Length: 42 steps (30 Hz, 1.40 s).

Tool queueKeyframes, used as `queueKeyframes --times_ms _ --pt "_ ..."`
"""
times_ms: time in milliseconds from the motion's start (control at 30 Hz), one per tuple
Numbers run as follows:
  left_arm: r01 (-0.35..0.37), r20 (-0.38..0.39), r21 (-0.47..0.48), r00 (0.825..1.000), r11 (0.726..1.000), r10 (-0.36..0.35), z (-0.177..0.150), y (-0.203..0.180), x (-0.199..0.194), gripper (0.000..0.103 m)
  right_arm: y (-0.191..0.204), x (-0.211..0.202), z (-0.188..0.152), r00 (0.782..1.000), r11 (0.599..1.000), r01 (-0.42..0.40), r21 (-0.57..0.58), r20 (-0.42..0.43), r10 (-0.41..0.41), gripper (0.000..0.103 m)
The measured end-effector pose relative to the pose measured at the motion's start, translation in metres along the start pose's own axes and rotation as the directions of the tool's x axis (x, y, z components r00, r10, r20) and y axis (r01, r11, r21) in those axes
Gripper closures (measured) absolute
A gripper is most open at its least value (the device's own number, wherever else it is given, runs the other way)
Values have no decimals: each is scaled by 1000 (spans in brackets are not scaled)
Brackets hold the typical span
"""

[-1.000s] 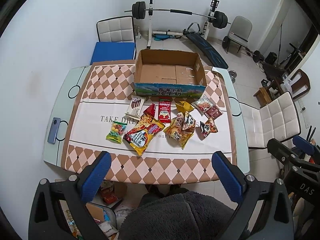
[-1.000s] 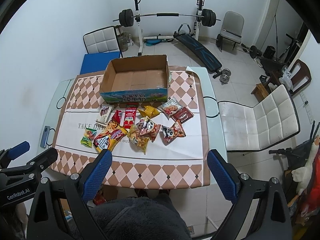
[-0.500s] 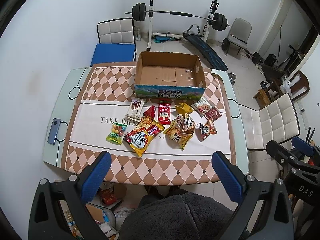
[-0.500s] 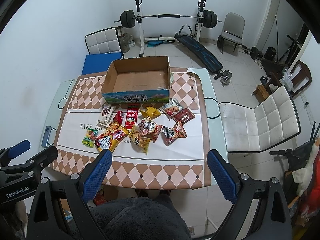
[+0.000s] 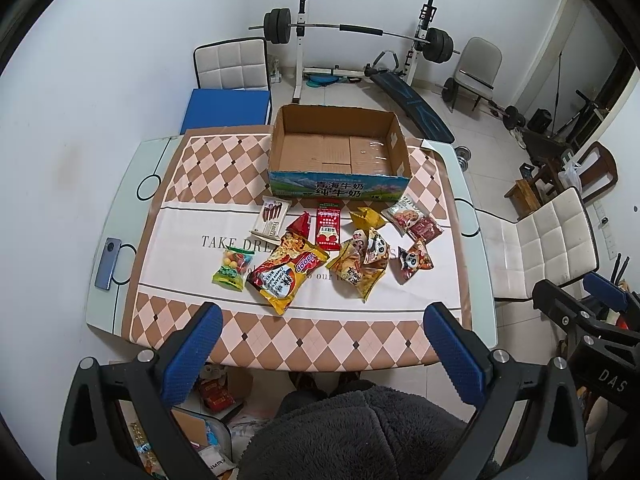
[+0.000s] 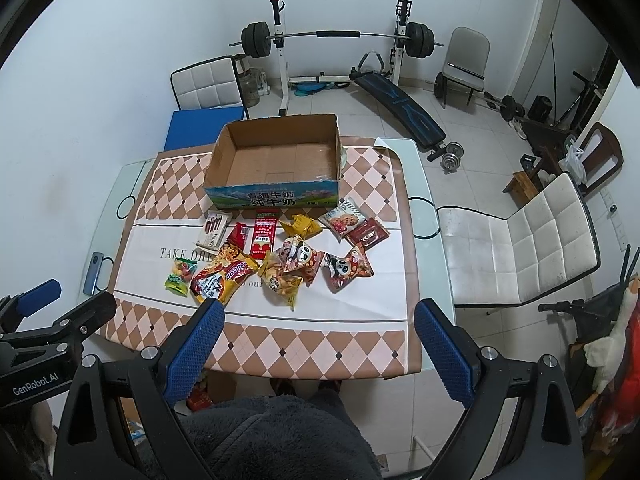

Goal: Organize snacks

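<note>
Both of my tools are held above the near edge of the bench (image 5: 120,216), pads spread wide apart and gripping nothing: the left tool (image 5: 320,350) fills the bottom of its view, and the right tool (image 6: 316,344) does the same in its own. Snacks lie scattered across the middle of the frame on the checkered cloth (image 5: 304,336), just in front of the open cardboard box (image 5: 340,188), which sits at upper centre. Nearest my left tool is the big yellow chip bag (image 5: 286,274), with a small green candy pack (image 5: 233,267) beside it on the left. A red sachet (image 5: 328,227) lies upright close to the box front, and two panda packets (image 6: 348,269) sit toward centre right. A phone (image 5: 107,264) rests at the bench's left edge, well apart from the pile. My dark fleece sleeve (image 5: 360,432) blocks the bottom centre. White chairs (image 6: 520,248) stand at right, and a barbell rack (image 5: 352,32) stands along the wall at the top.
</note>
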<state>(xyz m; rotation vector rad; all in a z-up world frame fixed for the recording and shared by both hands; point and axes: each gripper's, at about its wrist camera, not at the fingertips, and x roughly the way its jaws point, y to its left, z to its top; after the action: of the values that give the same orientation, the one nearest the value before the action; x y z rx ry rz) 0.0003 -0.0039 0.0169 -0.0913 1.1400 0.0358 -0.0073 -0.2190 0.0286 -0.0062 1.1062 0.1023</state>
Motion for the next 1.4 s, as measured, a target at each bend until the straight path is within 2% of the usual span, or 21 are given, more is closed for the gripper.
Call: queueKeyframes --times_ms 333,467,533,633,700,767,967,1100,1200,1300,1400 --pt "0 -2 -5 1000 1000 0 -1 0 0 0 15 -5 23 1000 1000 -9 -14 -13 8 5" --pt "1 -11 -17 1000 1000 -1 -1 3 4 0 17 1 23 1000 1000 -18 -14 -21 18 5" --pt "0 -13 -28 1000 1000 0 -1 9 10 0 13 8 13 999 1000 -27 -7 -24 27 5" --pt "-27 2 -52 1000 998 27 3 21 26 0 10 16 13 999 1000 -31 2 -26 31 5" --pt "-60 3 -83 998 995 61 8 33 46 0 7 30 17 999 999 -40 20 -34 40 5" --pt "-64 -13 -110 998 992 63 11 45 66 0 5 52 22 998 999 -41 35 -51 43 5" --pt "-111 -116 -151 989 982 93 16 86 142 0 11 141 36 984 991 -94 97 -144 108 5" --pt "-135 -165 -76 979 988 121 17 96 193 0 23 198 40 970 990 -107 89 -211 124 5" --pt "-147 -209 47 966 988 154 16 91 240 0 34 242 41 954 992 -109 57 -275 120 5" --pt "-129 -270 141 949 982 164 14 83 282 0 41 291 37 935 994 -101 40 -338 109 5" --pt "-109 -315 251 930 962 187 10 71 329 0 43 321 32 924 995 -91 27 -370 95 5"
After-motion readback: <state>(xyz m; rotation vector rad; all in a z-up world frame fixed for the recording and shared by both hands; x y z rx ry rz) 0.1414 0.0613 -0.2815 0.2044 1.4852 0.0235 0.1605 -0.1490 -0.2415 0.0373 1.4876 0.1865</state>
